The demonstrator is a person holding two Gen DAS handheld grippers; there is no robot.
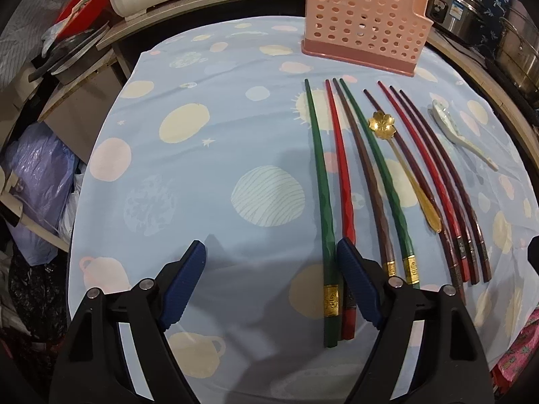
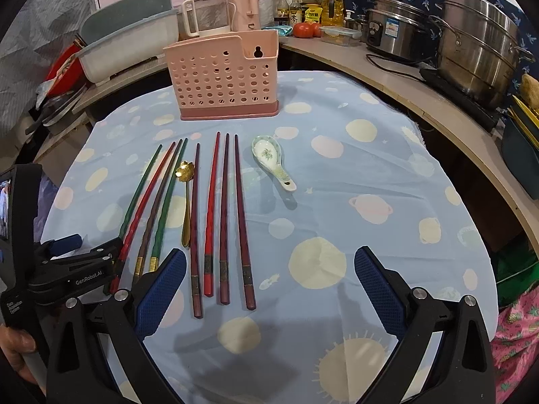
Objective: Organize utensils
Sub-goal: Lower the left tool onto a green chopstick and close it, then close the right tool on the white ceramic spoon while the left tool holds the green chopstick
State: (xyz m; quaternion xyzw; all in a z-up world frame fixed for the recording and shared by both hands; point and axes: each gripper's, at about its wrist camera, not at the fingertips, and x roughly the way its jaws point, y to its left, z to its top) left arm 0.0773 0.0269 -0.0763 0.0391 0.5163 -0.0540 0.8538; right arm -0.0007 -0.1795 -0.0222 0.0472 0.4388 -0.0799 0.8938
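Now the left hand-held gripper (image 1: pixel 271 267) hangs released, its right pad beside the leftmost green wooden chopstick (image 1: pixel 321 208). Farther ahead stands the pink perforated plastic utensil holder (image 1: pixel 362 23). The right hand-held gripper (image 2: pixel 269 272) is released over the blue-clothed table (image 2: pixel 337 202).

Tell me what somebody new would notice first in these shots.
The row of chopsticks, green, red and dark, lying side by side mid-table on the blue planet-print cloth. Among them lies a gold flower spoon, with a white ceramic spoon to their right. Behind stands the pink holder, nothing visible inside.
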